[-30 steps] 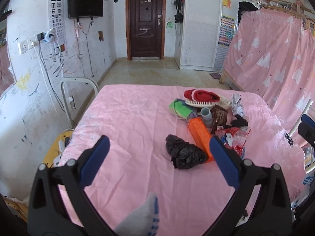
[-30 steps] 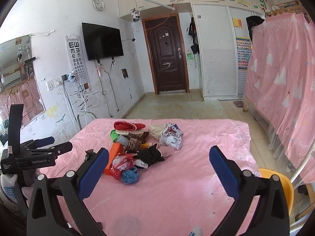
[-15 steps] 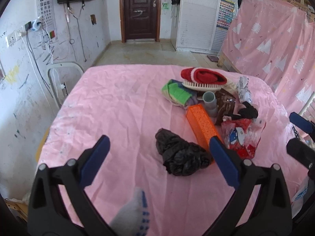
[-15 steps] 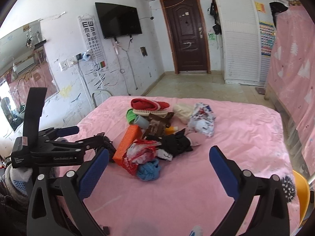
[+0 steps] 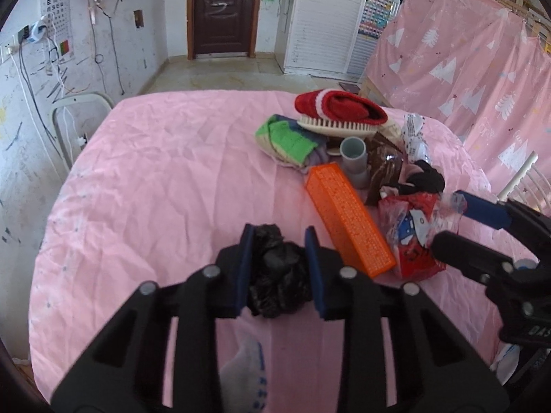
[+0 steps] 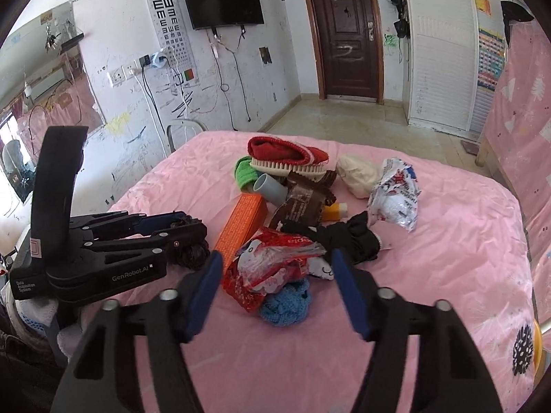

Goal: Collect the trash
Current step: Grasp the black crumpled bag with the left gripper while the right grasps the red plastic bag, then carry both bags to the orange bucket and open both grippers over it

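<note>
Your left gripper [image 5: 279, 268] has its jaws pressed in on the crumpled black plastic bag [image 5: 275, 275], which sits on the pink tablecloth [image 5: 165, 172] at about 6 o'clock from the pile, just beside the near end of the orange box [image 5: 347, 220]. Judge that bag as nearly weightless, soft and a bit slick: it will collapse under the pads, so take it through the thick middle of the wad as you do now, not by a loose edge. Your right gripper [image 6: 275, 285] is spread wide, empty, its blue pads flanking the red plastic wrapper [image 6: 272, 265] at the near edge of the pile; that wrapper looks thin and crinkly, light, likely to slide, so pinch a bunched fold. Counted from the right wrist view: one black bag, one red wrapper, one white printed plastic bag [image 6: 396, 196] at 2 o'clock of the pile, one brown wrapper [image 6: 303, 199] in the middle, one orange box, one grey pipe piece [image 6: 272, 187], one scrub brush [image 6: 287, 168] at 12 o'clock with one red knitted piece [image 6: 286, 149] on top, one green cloth [image 6: 242, 172], one blue fuzzy ball [image 6: 286, 303], one black cloth [image 6: 351, 237], one cream bundle [image 6: 358, 175]. A small yellow item by the brown wrapper may be a tube; too hidden to tell.
</note>
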